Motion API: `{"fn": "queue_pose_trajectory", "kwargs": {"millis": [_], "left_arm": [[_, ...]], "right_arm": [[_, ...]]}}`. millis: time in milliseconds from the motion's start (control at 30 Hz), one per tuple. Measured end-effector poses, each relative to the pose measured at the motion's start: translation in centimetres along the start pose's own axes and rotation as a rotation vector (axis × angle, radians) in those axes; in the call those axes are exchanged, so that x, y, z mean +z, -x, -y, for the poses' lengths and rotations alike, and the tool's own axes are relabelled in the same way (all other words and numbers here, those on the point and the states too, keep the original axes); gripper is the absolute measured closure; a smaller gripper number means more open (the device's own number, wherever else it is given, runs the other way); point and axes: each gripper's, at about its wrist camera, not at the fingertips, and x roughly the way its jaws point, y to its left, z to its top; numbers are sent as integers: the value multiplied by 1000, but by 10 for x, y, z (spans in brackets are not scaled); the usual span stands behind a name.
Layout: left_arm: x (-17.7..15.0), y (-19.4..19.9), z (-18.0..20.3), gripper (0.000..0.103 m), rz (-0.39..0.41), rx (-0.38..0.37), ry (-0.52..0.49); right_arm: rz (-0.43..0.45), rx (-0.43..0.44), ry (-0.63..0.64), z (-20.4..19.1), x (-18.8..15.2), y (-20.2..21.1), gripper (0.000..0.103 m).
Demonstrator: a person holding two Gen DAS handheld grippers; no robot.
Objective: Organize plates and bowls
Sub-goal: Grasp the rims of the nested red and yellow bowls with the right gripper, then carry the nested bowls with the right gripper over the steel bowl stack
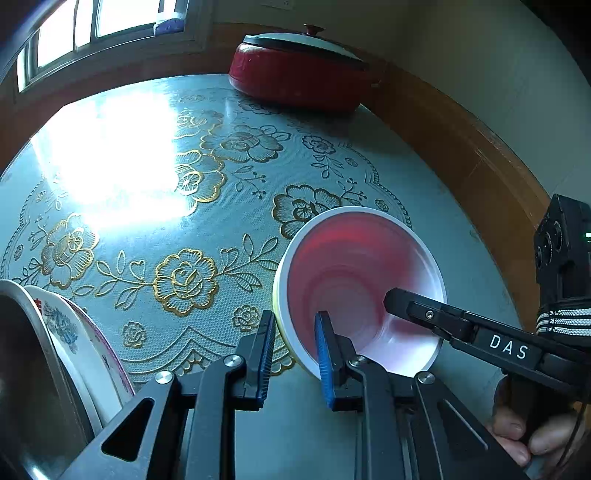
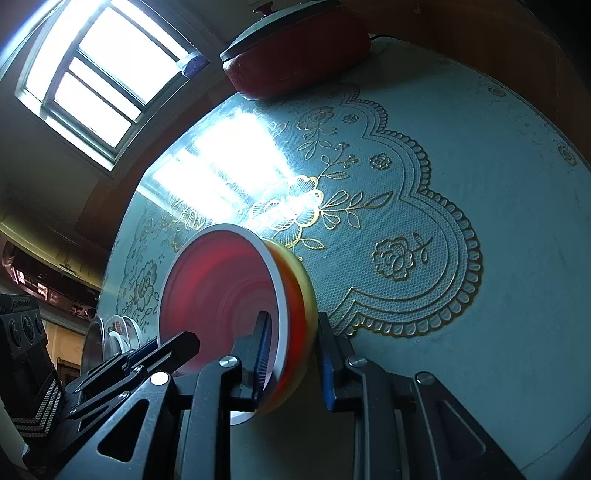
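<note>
Bowl, red inside, lower right of frame: rim pinched by both left gripper and right gripper fingers, tilted above the table. Step: carrying. Next, probably, set it by the plates at lower left.

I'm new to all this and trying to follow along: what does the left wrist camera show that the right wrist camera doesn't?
Only the left wrist view shows a hand holding the right gripper, and the blue flower painted on a plate in the stack.

Only the right wrist view shows the bowl's orange-yellow outside, the right gripper's fingers straddling its rim, and dim furniture at the left.

Both show the tilted bowl, the left gripper, the red lidded pot, the window and the table.
</note>
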Motion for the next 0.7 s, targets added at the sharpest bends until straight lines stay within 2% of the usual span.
{"fn": "queue_pose_trajectory", "kwargs": {"millis": [267,700], "left_arm": [[-8,7,3,81,5,-10,-13],[-18,26,6,82,45,-31,-110]], "right_arm": [[-5,-10,-22,4,-12,6,82],[4,-26,-85,-3,-37,14,83]]}}
